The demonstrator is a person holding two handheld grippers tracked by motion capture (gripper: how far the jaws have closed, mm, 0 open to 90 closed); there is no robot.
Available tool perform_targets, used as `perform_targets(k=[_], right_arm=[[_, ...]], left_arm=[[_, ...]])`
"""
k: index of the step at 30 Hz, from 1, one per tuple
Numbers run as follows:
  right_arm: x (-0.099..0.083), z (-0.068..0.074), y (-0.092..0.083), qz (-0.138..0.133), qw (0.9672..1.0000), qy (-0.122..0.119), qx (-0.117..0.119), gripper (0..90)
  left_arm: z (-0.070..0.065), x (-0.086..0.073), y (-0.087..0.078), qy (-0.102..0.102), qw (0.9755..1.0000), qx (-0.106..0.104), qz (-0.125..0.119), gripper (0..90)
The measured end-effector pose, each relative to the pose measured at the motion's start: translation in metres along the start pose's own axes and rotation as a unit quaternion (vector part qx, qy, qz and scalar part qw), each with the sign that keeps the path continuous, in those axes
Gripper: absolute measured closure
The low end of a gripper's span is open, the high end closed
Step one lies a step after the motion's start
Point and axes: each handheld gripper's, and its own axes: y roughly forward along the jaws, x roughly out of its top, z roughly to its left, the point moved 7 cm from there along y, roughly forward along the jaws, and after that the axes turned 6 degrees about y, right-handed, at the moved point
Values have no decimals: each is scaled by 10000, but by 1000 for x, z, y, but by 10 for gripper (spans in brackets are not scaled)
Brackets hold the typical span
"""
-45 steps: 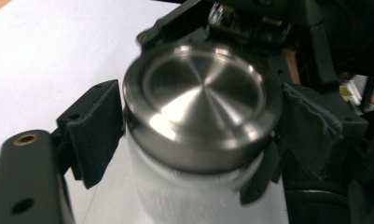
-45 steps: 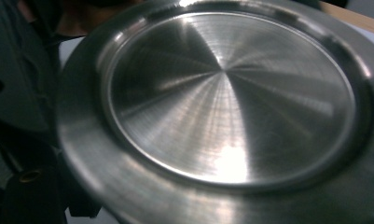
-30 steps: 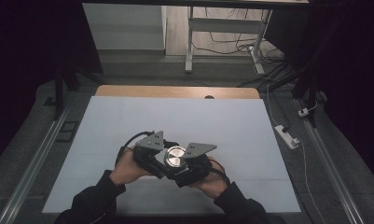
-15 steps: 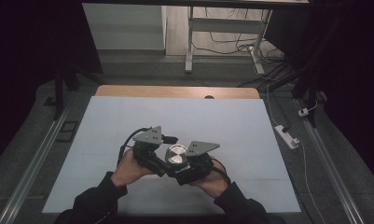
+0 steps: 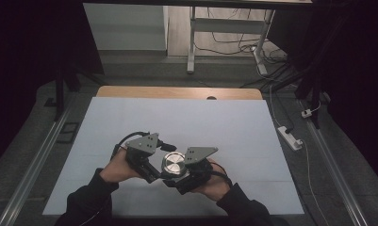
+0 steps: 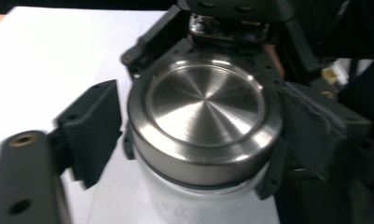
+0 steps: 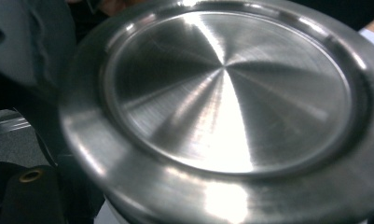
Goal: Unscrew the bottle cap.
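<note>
Holding a jar (image 5: 173,165) with a brushed steel lid (image 6: 204,108) between both grippers, low over the near middle of the white table (image 5: 130,117). High view has the left gripper (image 5: 154,165) coming in from the left and the right gripper (image 5: 184,175) from the right, the round lid sitting right between the two grey plates.

Right gripper is the one doing the holding as far as I can see: in the left gripper view its dark jaws wrap the jar just under the lid, clamped tight on it. Its own view is so close that the lid is about all you get, so no jaw detail from there.

Left gripper is looser. Its jaws have just been closing in a bit, with the lid between them, but the left jaw still stands clearly off the rim with white table showing in the gap. The right one looks up against the lid's far side; it's blurry there, so can't tell for sure
</note>
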Motion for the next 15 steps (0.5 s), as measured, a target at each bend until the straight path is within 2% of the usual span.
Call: perform_targets(k=[4, 7, 9, 11, 15], right_arm=[[-1, -4, -2, 2, 10000, 24, -86, 140], [-1, -9, -3, -5, 9996, 114, -249, 141], [-1, -13, -4, -35, 9989, 232, -405, 141], [-1, -19, -5, -60, 9975, 326, -618, 141], [-2, -30, -7, -127, 9923, 650, -1049, 141]], left_arm=[[3, 0, 3, -69, 9999, 130, -37, 206], [6, 1, 6, -226, 9991, 348, -73, 207], [10, 2, 9, -380, 9976, 564, -117, 207], [13, 3, 12, -532, 9950, 832, -131, 207], [16, 6, 22, -851, 9860, 1432, -75, 207]])
